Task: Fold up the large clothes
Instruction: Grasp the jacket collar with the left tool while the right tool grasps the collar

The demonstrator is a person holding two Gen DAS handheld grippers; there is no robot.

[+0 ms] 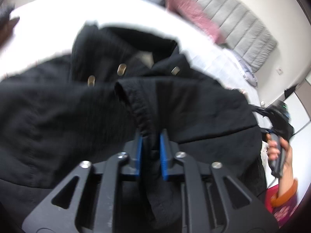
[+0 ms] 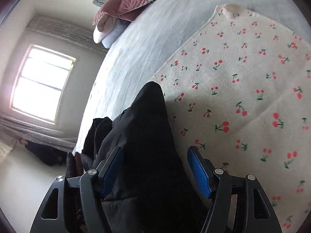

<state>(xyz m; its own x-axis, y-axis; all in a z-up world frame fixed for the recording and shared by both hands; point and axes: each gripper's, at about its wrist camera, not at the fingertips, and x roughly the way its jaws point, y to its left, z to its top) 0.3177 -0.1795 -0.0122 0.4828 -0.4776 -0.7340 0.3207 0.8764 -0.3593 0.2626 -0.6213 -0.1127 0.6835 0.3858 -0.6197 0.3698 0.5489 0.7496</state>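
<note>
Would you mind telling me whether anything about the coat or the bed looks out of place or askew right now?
The black coat lies rumpled rather than flat, its collar bunched. The left gripper pinches a fold of it; on the right gripper one pad stands clear of the cloth. The cherry-print blanket has an upturned corner. Nothing looks damaged.

Black coat (image 1: 77, 116) blurred, overruns the frame; dark floor heap (image 2: 45, 153) unidentifiable

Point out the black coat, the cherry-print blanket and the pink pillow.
black coat (image 1: 48, 112): left wrist view, on the broad body panel left of the gripper.
cherry-print blanket (image 2: 243, 73): right wrist view, on its flat middle, lying on the bed.
pink pillow (image 2: 140, 0): right wrist view, on its upper face.
</note>
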